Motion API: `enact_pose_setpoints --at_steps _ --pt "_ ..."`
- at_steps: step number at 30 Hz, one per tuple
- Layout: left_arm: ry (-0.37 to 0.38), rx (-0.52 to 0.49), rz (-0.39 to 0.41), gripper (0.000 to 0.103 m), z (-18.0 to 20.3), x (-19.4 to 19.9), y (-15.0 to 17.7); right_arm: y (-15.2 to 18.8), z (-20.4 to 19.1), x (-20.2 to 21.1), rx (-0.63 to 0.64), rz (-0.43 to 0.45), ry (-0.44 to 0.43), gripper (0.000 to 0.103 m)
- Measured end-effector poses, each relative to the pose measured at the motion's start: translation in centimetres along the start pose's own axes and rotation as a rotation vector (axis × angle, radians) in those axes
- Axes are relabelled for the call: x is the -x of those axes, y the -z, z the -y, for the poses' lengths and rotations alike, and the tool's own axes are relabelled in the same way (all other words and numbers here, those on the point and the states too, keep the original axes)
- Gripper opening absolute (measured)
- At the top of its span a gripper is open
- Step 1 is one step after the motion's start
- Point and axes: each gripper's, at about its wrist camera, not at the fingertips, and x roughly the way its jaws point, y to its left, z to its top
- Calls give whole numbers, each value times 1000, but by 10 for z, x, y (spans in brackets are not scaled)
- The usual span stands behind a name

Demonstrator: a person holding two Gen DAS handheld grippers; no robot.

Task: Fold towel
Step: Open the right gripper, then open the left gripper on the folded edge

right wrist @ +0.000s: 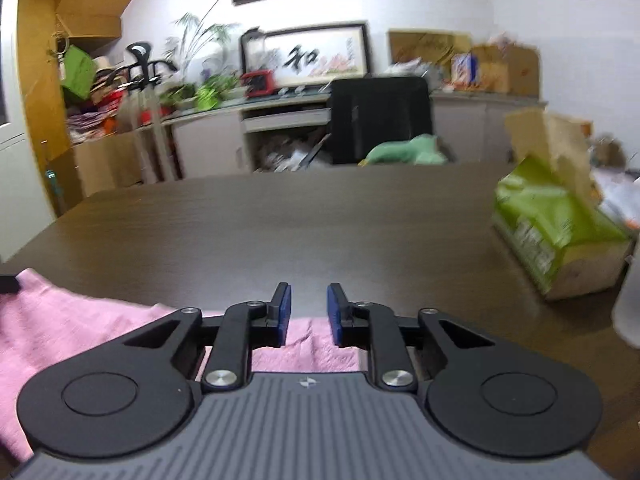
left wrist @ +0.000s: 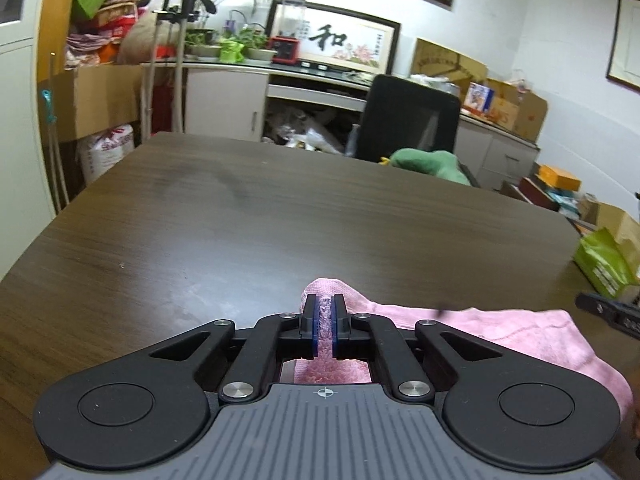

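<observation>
Towel (left wrist: 500, 336), pink, runs left-right along the table's (left wrist: 240, 208) near edge, its left end pinched in the left gripper (left wrist: 325, 320), while the right gripper (right wrist: 308, 312) hovers agape above its right end.

Much of the pink towel (left wrist: 500, 340) is covered by the left gripper (left wrist: 324, 312), and its lower part is cut off by the frame edge. The right wrist view is blurred, so the print on the green packet (right wrist: 556, 224) cannot be read.
</observation>
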Motion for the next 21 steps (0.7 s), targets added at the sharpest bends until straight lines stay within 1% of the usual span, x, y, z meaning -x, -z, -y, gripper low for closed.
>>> enact_pose_setpoints --at_steps 1,3,5,7,9,11,14,17,18,20,21 --pt "-6 0 8 5 0 -1 -2 1 -1 0 4 -7 -19 33" --pt "-5 -2 27 5 2 0 -6 1 -5 2 34 -4 -44 48" --pt "1 -4 51 5 4 1 -10 1 -12 3 77 -4 -56 52" --pt "23 -10 96 5 8 9 -13 2 -19 2 105 -20 -56 53" --pt "30 -21 125 5 10 14 -14 3 -17 -3 101 -56 -35 53" --pt "26 -29 134 5 11 14 -14 4 -14 -6 92 -81 -25 53" --pt "13 -19 98 5 10 3 -14 7 -13 -11 100 -110 -18 53" --pt "1 -14 56 5 8 -7 -9 10 -18 -12 120 -116 -8 53" --pt "1 -15 50 5 8 -8 -8 10 -20 -12 127 -116 -2 52" --pt "3 -20 45 5 8 -10 -6 12 -23 -13 141 -116 10 47" --pt "6 -20 44 5 8 -9 -5 12 -25 -13 148 -116 16 40"
